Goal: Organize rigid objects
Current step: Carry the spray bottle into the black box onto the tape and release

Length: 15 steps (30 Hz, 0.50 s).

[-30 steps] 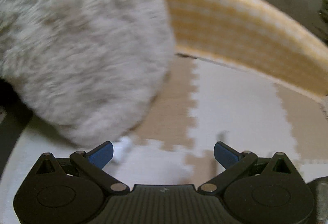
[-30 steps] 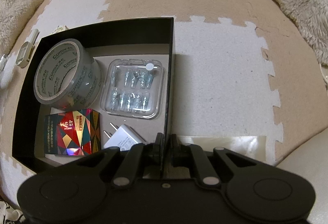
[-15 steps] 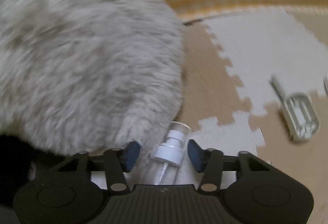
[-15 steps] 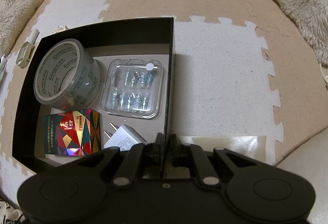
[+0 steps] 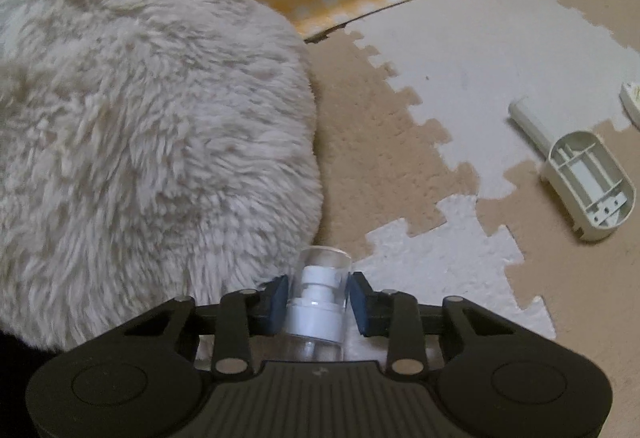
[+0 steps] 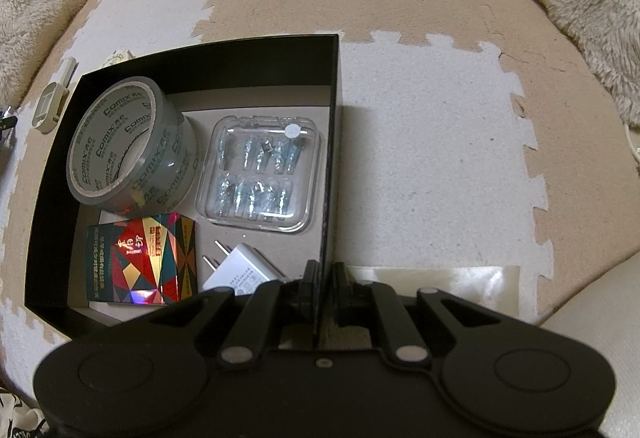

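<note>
Left wrist view: left gripper clamped on small clear spray bottle, blue pads at cap and collar, bottle just beside fluffy cushion on foam mat. Right gripper pinched shut on black box wall. Advice: lift bottle straight clear of cushion, keep squeeze steady since clear plastic looks slippery, carry to box, lower beside tape roll.

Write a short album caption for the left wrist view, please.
Left hand-held gripper shut on a clear spray bottle beside a fluffy cushion on the foam floor mat.
</note>
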### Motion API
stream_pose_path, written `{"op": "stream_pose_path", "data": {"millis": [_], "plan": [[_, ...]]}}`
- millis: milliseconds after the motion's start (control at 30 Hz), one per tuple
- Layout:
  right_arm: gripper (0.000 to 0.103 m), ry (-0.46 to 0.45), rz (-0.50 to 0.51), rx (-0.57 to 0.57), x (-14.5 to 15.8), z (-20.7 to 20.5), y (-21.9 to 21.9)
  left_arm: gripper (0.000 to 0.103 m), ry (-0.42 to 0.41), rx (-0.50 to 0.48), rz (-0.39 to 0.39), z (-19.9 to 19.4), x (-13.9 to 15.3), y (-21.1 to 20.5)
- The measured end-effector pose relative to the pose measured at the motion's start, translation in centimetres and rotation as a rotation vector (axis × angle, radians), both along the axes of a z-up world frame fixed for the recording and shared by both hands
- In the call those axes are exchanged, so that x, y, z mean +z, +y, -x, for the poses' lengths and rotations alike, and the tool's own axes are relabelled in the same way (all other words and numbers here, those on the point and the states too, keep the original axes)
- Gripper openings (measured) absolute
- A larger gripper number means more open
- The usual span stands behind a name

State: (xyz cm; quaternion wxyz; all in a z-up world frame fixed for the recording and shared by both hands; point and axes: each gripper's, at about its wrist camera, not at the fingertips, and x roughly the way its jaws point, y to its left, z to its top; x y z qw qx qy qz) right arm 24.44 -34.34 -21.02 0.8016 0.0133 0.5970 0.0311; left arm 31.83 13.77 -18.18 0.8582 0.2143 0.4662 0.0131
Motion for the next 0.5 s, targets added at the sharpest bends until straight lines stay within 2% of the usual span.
{"op": "stream_pose_path", "data": {"millis": [133, 267, 500], "plan": [[0.008, 0.0, 0.001, 0.001, 0.0, 0.0, 0.0, 0.035, -0.008, 0.024, 0.085, 0.8, 1.3, 0.1], [0.008, -0.001, 0.005, 0.003, 0.0, 0.0, 0.2, 0.034, -0.019, -0.037, 0.094, 2.3, 3.1, -1.3], [0.008, -0.005, 0.007, 0.008, 0.0, 0.1, 0.2, 0.034, -0.044, -0.088, 0.157, 4.8, 6.1, -3.4]]}}
